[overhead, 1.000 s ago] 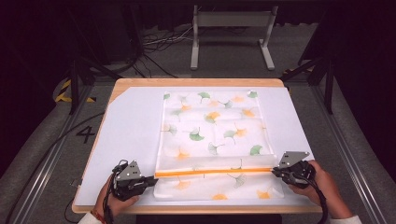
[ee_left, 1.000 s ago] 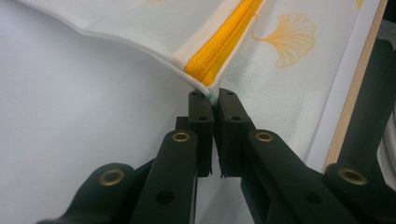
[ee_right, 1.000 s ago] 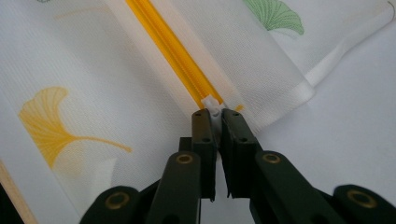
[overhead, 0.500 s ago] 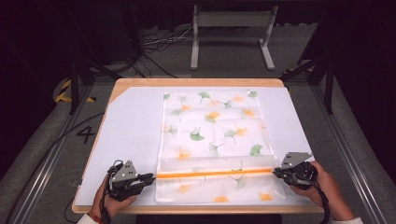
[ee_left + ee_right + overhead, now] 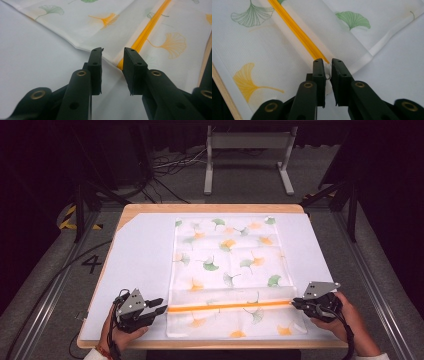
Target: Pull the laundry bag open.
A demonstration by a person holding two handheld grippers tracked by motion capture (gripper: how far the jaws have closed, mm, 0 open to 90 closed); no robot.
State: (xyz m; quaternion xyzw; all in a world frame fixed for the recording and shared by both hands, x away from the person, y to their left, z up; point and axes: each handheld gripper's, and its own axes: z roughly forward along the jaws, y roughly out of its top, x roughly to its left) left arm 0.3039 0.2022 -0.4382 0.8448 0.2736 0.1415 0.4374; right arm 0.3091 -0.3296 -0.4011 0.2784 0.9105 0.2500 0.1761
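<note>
A: What is seen of the left gripper [image 5: 159, 307]?

B: It is held low at the near left of the table [image 5: 150, 210], and its jaws are spread. They have just been opening, and nothing is pressed between the pads. In the left gripper view, a clear gap is seen between the two black fingers [image 5: 96, 62], and the corner of the cloth [image 5: 227, 270] is found just ahead of the tips, lying flat.

A: And the cloth itself?

B: A white cloth printed with green and orange ginkgo leaves is spread on the white sheet [image 5: 140, 255] that covers the table. Its near edge has been folded over, and an orange stripe [image 5: 230, 307] is laid along that fold, running straight from just in front of the left gripper across to the right gripper [image 5: 296, 303].

A: How is the right gripper seen?

B: Its jaws are drawn nearly together, though they have just been opening slightly. In the right gripper view, the folded cloth corner at the end of the stripe is seen between the fingertips [image 5: 319, 67]; whether it is still pinched cannot be told for certain. The wooden table edge is seen to that gripper's left.
</note>
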